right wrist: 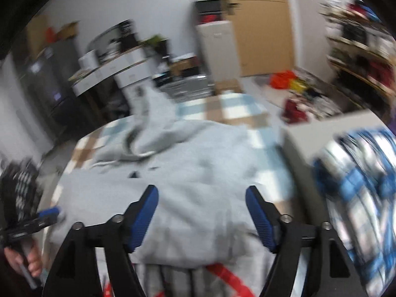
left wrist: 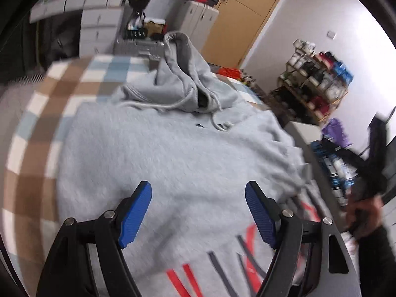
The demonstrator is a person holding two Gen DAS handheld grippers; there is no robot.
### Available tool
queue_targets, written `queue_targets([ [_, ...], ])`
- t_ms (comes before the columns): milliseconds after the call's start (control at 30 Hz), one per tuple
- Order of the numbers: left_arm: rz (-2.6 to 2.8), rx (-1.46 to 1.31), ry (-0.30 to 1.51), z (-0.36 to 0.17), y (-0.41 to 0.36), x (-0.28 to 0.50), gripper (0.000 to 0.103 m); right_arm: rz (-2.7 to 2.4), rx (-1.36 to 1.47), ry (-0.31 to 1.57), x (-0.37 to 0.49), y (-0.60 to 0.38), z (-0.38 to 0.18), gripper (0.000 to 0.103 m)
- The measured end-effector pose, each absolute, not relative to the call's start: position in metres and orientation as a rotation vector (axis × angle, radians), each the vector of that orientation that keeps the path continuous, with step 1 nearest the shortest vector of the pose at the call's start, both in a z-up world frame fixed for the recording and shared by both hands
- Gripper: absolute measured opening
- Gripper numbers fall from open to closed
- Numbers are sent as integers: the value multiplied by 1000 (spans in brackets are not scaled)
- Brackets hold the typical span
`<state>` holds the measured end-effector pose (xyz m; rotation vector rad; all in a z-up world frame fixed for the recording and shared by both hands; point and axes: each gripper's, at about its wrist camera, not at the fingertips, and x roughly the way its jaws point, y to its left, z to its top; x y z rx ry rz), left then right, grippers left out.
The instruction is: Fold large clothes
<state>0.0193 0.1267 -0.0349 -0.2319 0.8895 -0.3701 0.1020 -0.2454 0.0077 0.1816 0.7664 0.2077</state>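
Note:
A large light-grey hoodie [left wrist: 173,148] lies spread on a checked blanket [left wrist: 37,148], its hood [left wrist: 183,74] bunched at the far end and red and dark stripes near me. My left gripper [left wrist: 198,198] hovers over the hoodie's body with its blue pads wide apart and nothing between them. In the right wrist view the same hoodie [right wrist: 198,173] lies below my right gripper [right wrist: 201,201], whose jaws stand wide with no cloth in them. A folded-over edge lies on the striped part near that gripper. The left gripper [right wrist: 37,217] shows at the left edge there, in a hand.
Drawers and boxes [left wrist: 99,24] stand beyond the bed, a wooden door [left wrist: 242,24] behind them. A shelf of shoes [left wrist: 316,79] is at the right wall. A blue checked garment [right wrist: 358,198] lies to the right on a grey surface. Clutter [right wrist: 292,84] covers the floor.

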Motion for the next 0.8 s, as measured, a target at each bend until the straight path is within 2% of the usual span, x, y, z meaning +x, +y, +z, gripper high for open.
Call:
queue_targets([
  [167, -343, -188, 1034, -69, 120, 39, 74, 247, 101, 878, 136, -211, -18, 78],
  [400, -298, -108, 1092, -84, 116, 39, 74, 188, 49, 1071, 150, -207, -83, 78],
  [467, -305, -121, 1096, -81, 118, 38, 74, 193, 32, 1068, 147, -207, -88, 78],
  [600, -369, -201, 1051, -56, 125, 31, 74, 242, 94, 1037, 138, -215, -70, 78],
  [733, -283, -150, 896, -3, 132, 17, 74, 305, 113, 947, 125, -215, -24, 78],
  [800, -211, -52, 785, 22, 127, 8, 74, 332, 98, 845, 115, -214, 10, 86],
])
